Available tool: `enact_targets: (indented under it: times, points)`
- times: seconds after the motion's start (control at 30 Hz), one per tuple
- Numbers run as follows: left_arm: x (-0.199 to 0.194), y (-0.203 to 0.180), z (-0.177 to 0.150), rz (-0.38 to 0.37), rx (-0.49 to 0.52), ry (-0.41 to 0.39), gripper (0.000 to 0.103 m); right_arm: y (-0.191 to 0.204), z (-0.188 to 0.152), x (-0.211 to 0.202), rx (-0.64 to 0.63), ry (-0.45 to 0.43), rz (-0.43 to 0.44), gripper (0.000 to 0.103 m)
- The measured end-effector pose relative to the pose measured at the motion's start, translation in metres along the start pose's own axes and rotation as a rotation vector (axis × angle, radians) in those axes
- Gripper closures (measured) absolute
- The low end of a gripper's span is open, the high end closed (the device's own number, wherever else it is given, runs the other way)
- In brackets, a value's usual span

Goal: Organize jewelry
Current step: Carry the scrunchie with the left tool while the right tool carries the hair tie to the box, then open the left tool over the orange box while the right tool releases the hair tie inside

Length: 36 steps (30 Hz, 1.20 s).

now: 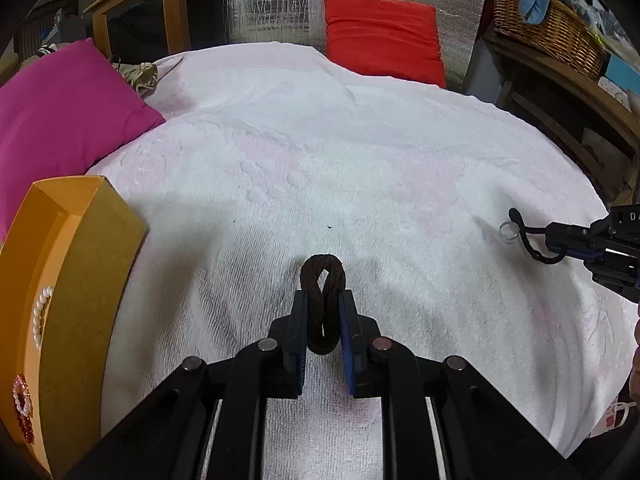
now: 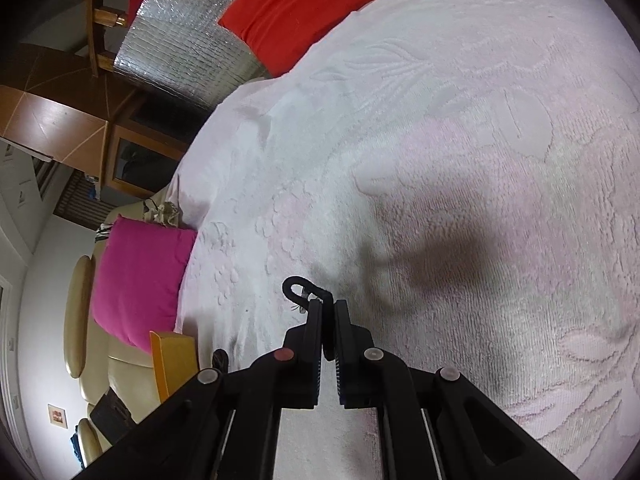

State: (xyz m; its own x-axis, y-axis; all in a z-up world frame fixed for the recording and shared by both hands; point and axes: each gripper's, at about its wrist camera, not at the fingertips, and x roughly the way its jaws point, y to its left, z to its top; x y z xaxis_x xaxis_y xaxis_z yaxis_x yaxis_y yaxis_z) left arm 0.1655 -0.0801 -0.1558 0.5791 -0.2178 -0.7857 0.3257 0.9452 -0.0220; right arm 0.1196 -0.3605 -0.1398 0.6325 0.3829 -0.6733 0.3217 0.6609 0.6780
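Left gripper (image 1: pixel 323 308) nearest, jaws clamped on a twisted dark brown braided cord loop (image 1: pixel 322 296), above the white textured towel (image 1: pixel 320 160). Open orange cardboard box (image 1: pixel 86 264) at 9 o'clock, holding a white pearl strand (image 1: pixel 41 314) and a red-and-pink beaded bracelet (image 1: pixel 22 408). Right gripper (image 2: pixel 328 312), 3 o'clock in the left view, jaws together on a thin black cord with small silver ring (image 1: pixel 509 231).

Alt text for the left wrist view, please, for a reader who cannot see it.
The left gripper holds a dark brown twisted hair tie between its fingers above a white towel. An open orange box at left holds a pearl bracelet; at right the right gripper grips a thin black cord with a small ring.
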Motion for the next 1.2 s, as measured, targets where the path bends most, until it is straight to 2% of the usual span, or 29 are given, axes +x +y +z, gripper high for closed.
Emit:
enact_targets:
  times: [0.2,0.3,0.4,0.47,0.6,0.67,0.73,0.8,0.87,1.0,1.07,1.1,1.13,1.2]
  points:
    - [0.0,-0.001,0.001,0.0,0.003,-0.001,0.088,0.003,-0.001,0.006,-0.012,0.011,-0.004,0.097]
    - [-0.006,0.002,0.0,0.011,-0.007,-0.015,0.088,0.013,-0.003,0.006,-0.037,0.005,0.025,0.096]
    - [-0.032,0.009,-0.003,0.055,-0.03,-0.043,0.088,0.035,-0.01,0.008,-0.082,0.019,0.08,0.096]
    - [-0.076,0.024,-0.007,0.064,-0.082,-0.106,0.088,0.062,-0.02,0.013,-0.117,0.038,0.141,0.096]
    - [-0.151,0.066,-0.014,0.163,-0.12,-0.193,0.087,0.142,-0.054,0.038,-0.248,0.104,0.233,0.096]
    - [-0.182,0.107,-0.023,0.251,-0.156,-0.2,0.087,0.187,-0.08,0.059,-0.306,0.155,0.279,0.096]
    - [-0.19,0.144,-0.034,0.316,-0.192,-0.174,0.087,0.224,-0.104,0.081,-0.368,0.192,0.286,0.096]
    - [-0.182,0.178,-0.048,0.366,-0.219,-0.104,0.087,0.262,-0.133,0.106,-0.439,0.222,0.273,0.096]
    - [-0.161,0.216,-0.069,0.338,-0.284,-0.023,0.087,0.286,-0.152,0.125,-0.49,0.206,0.231,0.096]
    - [-0.116,0.241,-0.093,0.262,-0.331,0.075,0.087,0.316,-0.172,0.159,-0.593,0.117,0.106,0.094]
    - [-0.102,0.24,-0.098,0.257,-0.314,0.075,0.086,0.319,-0.169,0.175,-0.594,0.125,0.106,0.093]
    - [-0.099,0.236,-0.096,0.267,-0.304,0.076,0.075,0.321,-0.167,0.182,-0.597,0.128,0.083,0.093]
    - [-0.098,0.234,-0.095,0.306,-0.293,0.085,0.069,0.323,-0.164,0.187,-0.598,0.124,0.041,0.091]
    - [-0.109,0.234,-0.093,0.356,-0.289,0.058,0.053,0.323,-0.157,0.184,-0.58,0.136,0.024,0.087]
